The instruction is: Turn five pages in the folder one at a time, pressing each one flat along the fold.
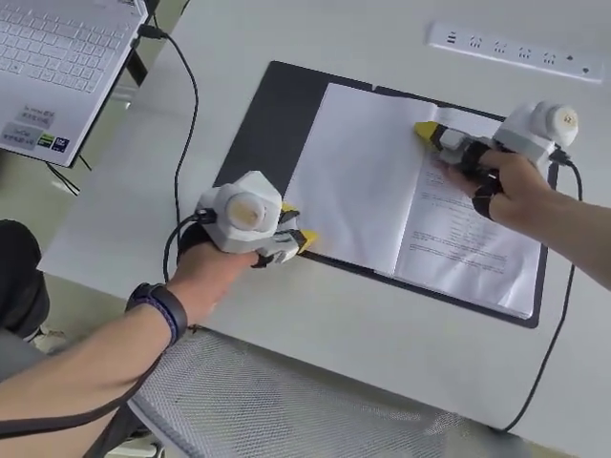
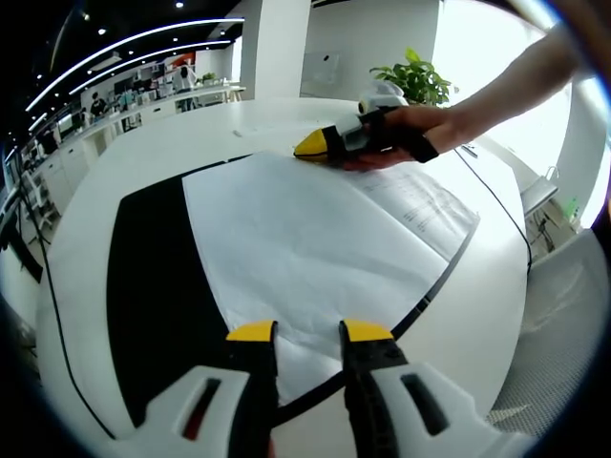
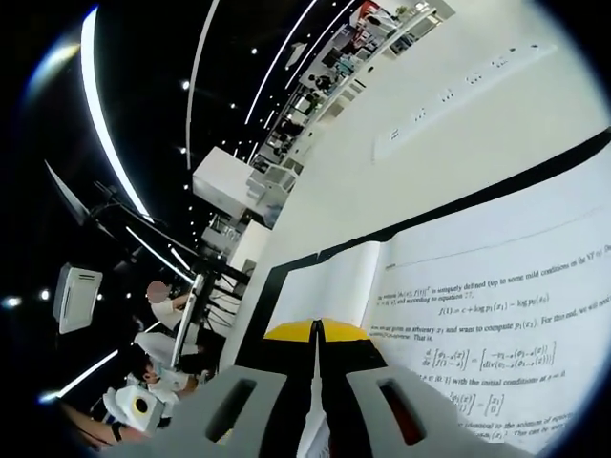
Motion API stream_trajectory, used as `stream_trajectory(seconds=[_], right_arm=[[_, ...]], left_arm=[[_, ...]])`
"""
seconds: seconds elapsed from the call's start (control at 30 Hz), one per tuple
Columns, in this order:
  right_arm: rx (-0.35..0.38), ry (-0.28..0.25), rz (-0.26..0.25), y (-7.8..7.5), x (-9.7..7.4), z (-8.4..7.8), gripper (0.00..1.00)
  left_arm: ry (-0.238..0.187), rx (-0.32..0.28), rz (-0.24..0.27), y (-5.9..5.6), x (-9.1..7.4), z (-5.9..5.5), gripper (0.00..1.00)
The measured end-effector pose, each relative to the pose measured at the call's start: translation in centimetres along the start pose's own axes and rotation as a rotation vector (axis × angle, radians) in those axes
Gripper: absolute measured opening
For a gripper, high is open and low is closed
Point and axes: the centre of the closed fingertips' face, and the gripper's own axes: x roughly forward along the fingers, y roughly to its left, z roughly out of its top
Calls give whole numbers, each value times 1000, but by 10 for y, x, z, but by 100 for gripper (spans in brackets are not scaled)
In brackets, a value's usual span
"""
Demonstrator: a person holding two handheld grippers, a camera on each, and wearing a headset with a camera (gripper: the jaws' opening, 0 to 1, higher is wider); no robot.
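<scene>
Lower centre, the released left hand-held gripper (image 1: 298,225) is hovering at the turned page's (image 1: 358,181) edge. The folder (image 1: 263,124) is lying open mid-frame. Upper right, the clenched right hand-held gripper (image 1: 426,131) is pressing its fold (image 1: 412,205); remaining turns unclear.

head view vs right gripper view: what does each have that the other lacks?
Head view: laptop keyboard, mesh chair, the hand on the right gripper. Right gripper view: readable equations, ceiling lights. Both: folder, power strip, the right gripper's shut tips by the fold.
</scene>
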Motion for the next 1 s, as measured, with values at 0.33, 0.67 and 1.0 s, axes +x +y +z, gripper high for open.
stream_trajectory(seconds=[0.33,0.67,1.0], right_arm=[[-82,52,36,17,-22,-36,0],[-120,94,60,31,-40,-67,0],[-153,150,95,70,-66,-116,0]], left_arm=[[2,6,1,-2,-1,0,25],[1,12,2,0,1,-1,25],[2,15,1,0,0,-1,25]])
